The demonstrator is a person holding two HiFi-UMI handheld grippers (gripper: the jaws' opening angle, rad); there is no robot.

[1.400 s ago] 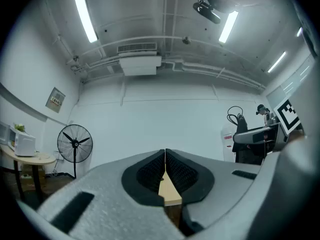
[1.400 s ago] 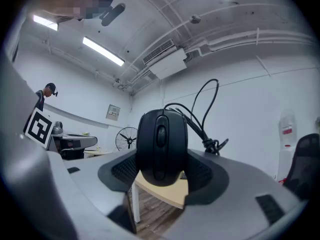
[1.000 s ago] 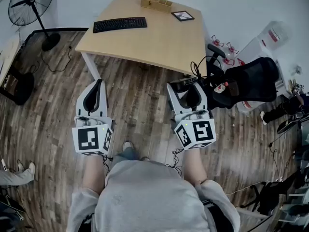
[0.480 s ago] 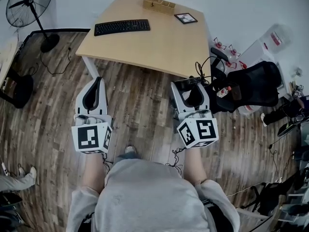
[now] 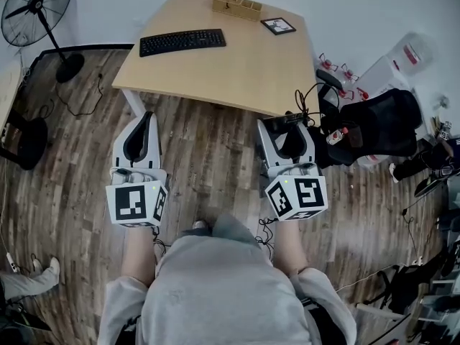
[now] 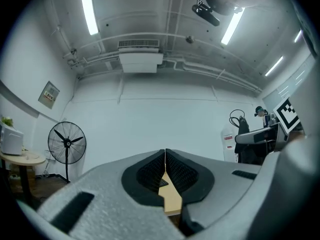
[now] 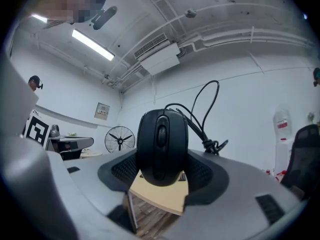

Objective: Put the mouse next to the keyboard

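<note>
The right gripper pinched the black mouse between its jaws, its cable looping off, above the wood floor just short of the table. The left gripper was pressed together on nothing. The keyboard lay on the table's far left, well apart from the mouse, with a wooden box and small frame beyond.

Steep overhead; gripper views toward table

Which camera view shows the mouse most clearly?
The right gripper view: the black mouse fills the centre, clamped in the right claw, with its scroll wheel plain to see. The head view shows only a dark shape inside that claw. The left gripper view does not show it.
</note>
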